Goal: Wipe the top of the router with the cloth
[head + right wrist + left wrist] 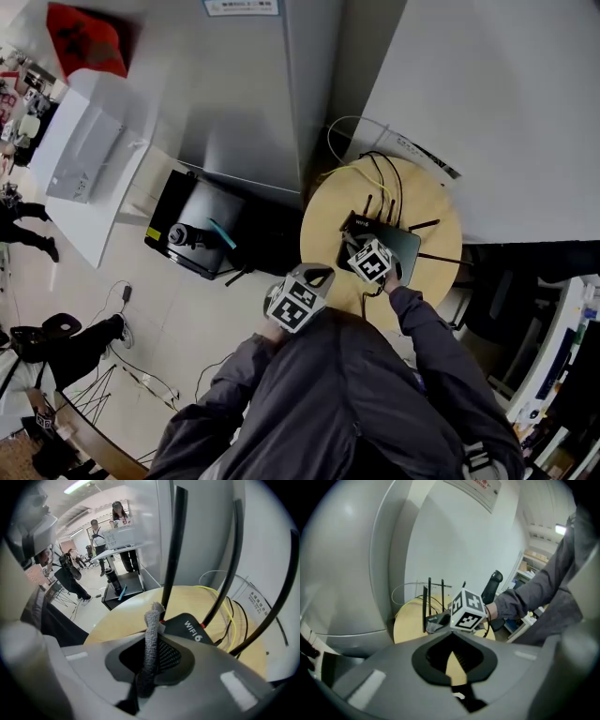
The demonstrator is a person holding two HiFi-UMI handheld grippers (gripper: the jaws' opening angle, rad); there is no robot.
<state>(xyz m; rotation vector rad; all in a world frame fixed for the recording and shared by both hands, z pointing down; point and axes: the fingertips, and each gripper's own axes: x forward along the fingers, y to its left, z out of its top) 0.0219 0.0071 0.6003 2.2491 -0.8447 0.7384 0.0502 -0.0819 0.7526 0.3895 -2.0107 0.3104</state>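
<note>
Between the jaws of the right hand-held gripper (149, 654), a strip of grey cloth (151, 637) is clamped, its free end standing up past the jaw tips. Just beyond that end lies the near corner of the black router (191, 629), flat on the round wooden tabletop (119, 620); whether the cloth touches the router cannot be told. In the head view this gripper sits over the router's left end, with the person's sleeve (427, 328) reaching in from below. The left hand-held gripper (452, 660) hangs off the tabletop's near edge, apart from the router, its jaws a narrow way apart with nothing between them, only a wedge of tabletop showing through. Thin black antennas (174, 550) rise upright from the router's back edge, and a yellow cable (228, 616) loops with dark ones behind it. Farther off, a black case (192, 225) stands on the floor, and people (124, 536) stand by a white board.
</note>
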